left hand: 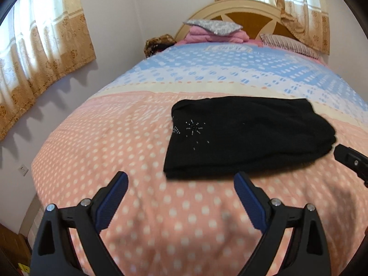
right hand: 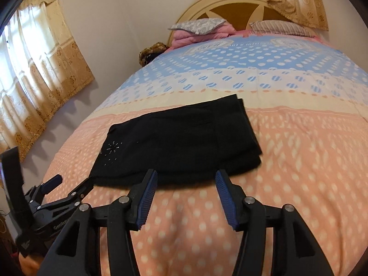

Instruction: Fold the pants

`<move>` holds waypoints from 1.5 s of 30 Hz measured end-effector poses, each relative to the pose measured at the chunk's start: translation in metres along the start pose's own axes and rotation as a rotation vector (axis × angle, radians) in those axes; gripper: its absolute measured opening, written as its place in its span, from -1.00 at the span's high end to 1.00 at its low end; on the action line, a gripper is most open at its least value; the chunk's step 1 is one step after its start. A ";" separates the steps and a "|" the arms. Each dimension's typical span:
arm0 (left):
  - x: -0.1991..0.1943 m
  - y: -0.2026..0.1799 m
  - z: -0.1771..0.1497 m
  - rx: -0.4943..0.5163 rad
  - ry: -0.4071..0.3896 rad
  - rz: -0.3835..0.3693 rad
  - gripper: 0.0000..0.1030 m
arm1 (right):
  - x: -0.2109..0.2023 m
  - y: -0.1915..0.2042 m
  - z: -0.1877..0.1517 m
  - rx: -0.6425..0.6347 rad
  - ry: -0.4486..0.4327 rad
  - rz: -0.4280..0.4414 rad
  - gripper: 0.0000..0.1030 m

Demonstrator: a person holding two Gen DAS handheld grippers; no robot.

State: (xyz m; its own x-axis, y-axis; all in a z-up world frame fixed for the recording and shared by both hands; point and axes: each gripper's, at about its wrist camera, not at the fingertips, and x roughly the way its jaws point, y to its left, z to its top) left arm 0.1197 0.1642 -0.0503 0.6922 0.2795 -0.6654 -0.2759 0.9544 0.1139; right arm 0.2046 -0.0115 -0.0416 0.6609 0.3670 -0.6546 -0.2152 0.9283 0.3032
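The black pants (left hand: 243, 135) lie folded into a flat rectangle on the pink dotted bedspread (left hand: 115, 142), with a small rhinestone pattern near the left end. They also show in the right wrist view (right hand: 174, 145). My left gripper (left hand: 180, 179) is open and empty, just short of the pants' near left corner. My right gripper (right hand: 186, 177) is open and empty, its fingertips at the pants' near edge. The left gripper also shows in the right wrist view (right hand: 71, 182), and part of the right gripper shows in the left wrist view (left hand: 352, 161).
The bed has a blue dotted band (left hand: 230, 64) farther up. A stack of pink bedding and a grey pillow (left hand: 214, 31) lies at the cream headboard (left hand: 243, 9), with a striped pillow (left hand: 289, 43) beside it. Curtains (left hand: 39, 53) hang at left; the wall is close on that side.
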 end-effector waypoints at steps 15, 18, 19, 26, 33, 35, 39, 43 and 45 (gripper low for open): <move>-0.077 0.007 -0.022 -0.019 -0.161 -0.037 -1.00 | -0.118 0.032 -0.034 -0.026 -0.266 -0.064 -0.27; -0.086 0.007 -0.024 -0.022 -0.174 -0.036 -1.00 | -0.128 0.036 -0.035 -0.030 -0.292 -0.072 -0.28; -0.089 0.006 -0.025 -0.023 -0.178 -0.035 -1.00 | -0.131 0.038 -0.036 -0.035 -0.296 -0.076 -0.28; -0.103 0.005 -0.025 -0.026 -0.214 -0.031 -1.00 | -0.139 0.047 -0.040 -0.064 -0.308 -0.067 -0.28; -0.105 0.001 -0.025 -0.027 -0.209 -0.035 -1.00 | -0.145 0.043 -0.043 -0.062 -0.318 -0.063 -0.28; -0.106 -0.001 -0.026 -0.024 -0.210 -0.034 -1.00 | -0.145 0.041 -0.043 -0.055 -0.318 -0.062 -0.28; -0.106 -0.003 -0.026 -0.018 -0.211 -0.029 -1.00 | -0.145 0.037 -0.045 -0.048 -0.316 -0.060 -0.28; -0.107 -0.004 -0.027 -0.019 -0.211 -0.030 -1.00 | -0.146 0.036 -0.045 -0.048 -0.315 -0.059 -0.28; -0.106 -0.005 -0.027 -0.020 -0.210 -0.033 -1.00 | -0.146 0.036 -0.045 -0.046 -0.317 -0.060 -0.28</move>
State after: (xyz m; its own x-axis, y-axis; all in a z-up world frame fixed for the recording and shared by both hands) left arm 0.0294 0.1269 0.0000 0.8240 0.2662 -0.5001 -0.2631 0.9616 0.0784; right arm 0.0676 -0.0288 0.0338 0.8626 0.2816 -0.4202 -0.1966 0.9520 0.2345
